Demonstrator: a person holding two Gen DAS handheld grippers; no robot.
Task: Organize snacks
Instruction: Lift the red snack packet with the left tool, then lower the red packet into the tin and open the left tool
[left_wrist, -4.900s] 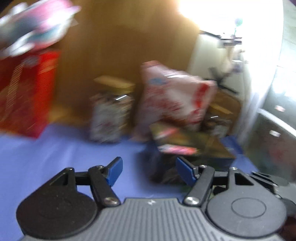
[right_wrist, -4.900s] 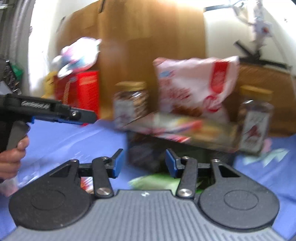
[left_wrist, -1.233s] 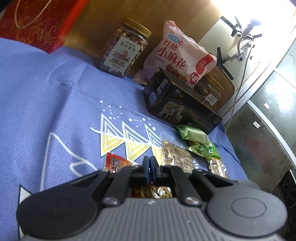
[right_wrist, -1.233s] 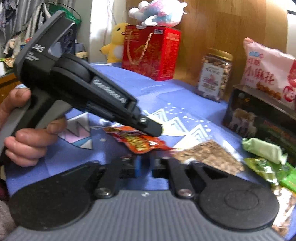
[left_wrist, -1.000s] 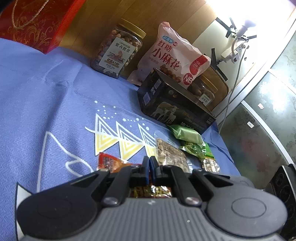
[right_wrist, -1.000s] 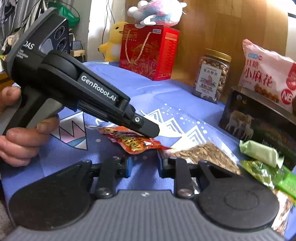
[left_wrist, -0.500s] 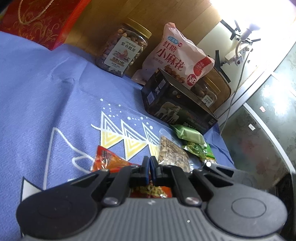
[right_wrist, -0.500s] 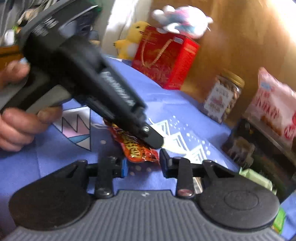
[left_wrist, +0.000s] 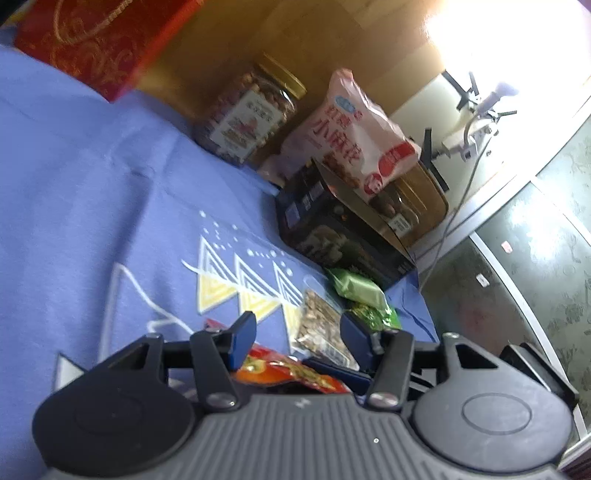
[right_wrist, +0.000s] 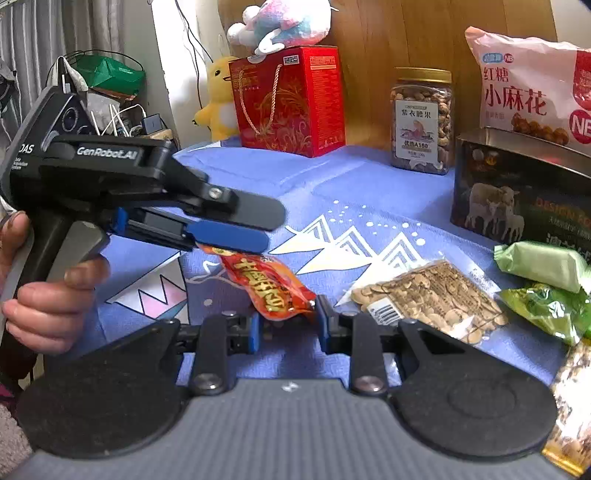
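Observation:
A red snack packet (right_wrist: 266, 284) hangs slanted above the blue tablecloth (right_wrist: 351, 184). My right gripper (right_wrist: 286, 319) is shut on its lower end, a blue pad pressing on each side. My left gripper (right_wrist: 269, 227), held by a hand (right_wrist: 48, 295), hovers over the packet's upper end. Its jaws are opening, and the packet sits just under its blue finger, not pinched. In the left wrist view the left gripper (left_wrist: 297, 328) stands apart, with the red packet (left_wrist: 291, 371) below its fingers.
A clear seed packet (right_wrist: 428, 295) and green packets (right_wrist: 539, 262) lie to the right. Behind them stands a dark tin box (right_wrist: 517, 206). A nut jar (right_wrist: 421, 122), a pink bag (right_wrist: 528, 85) and a red gift box (right_wrist: 291, 99) line the wooden back wall.
The left gripper's jaws, shut on the red packet before, have spread apart. The right gripper has moved up to the packet's lower end and now clasps it.

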